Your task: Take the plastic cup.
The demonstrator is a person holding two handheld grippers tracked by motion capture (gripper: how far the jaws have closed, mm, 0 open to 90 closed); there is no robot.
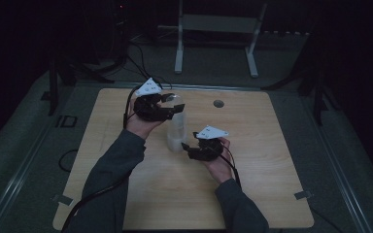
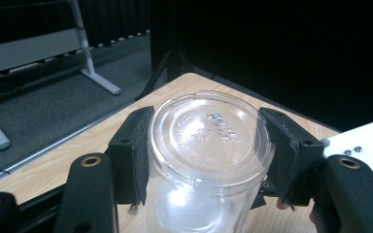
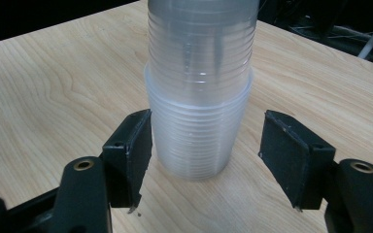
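A tall stack of clear plastic cups [image 1: 177, 127] stood upright near the middle of the high view, on the wooden table [image 1: 252, 194]. The left gripper [image 1: 175, 106] sat at the stack's top, upper centre-left of that frame, and its jaws were closed on the uppermost cup: in the left gripper view both black pads pressed against the rim of the top cup [image 2: 209, 145], one on each side. That view looked down on the cup's embossed clear bottom, so the cups stood mouth down.

The right gripper [image 1: 186, 147] hung low at the foot of the stack, just right of centre in the high view. In the right gripper view its jaws straddled the bottom cup [image 3: 199, 141]; the left pad lay at the cup wall, while the right pad stood clearly apart from it, so nothing was clamped there.

Around them, a small round hole [image 1: 218, 103] showed in the tabletop toward the upper right of the stack, well apart from it. A white metal frame [image 1: 217, 29] stood on the floor beyond the table at the top of the high view. Nothing lay between either gripper and the cups.
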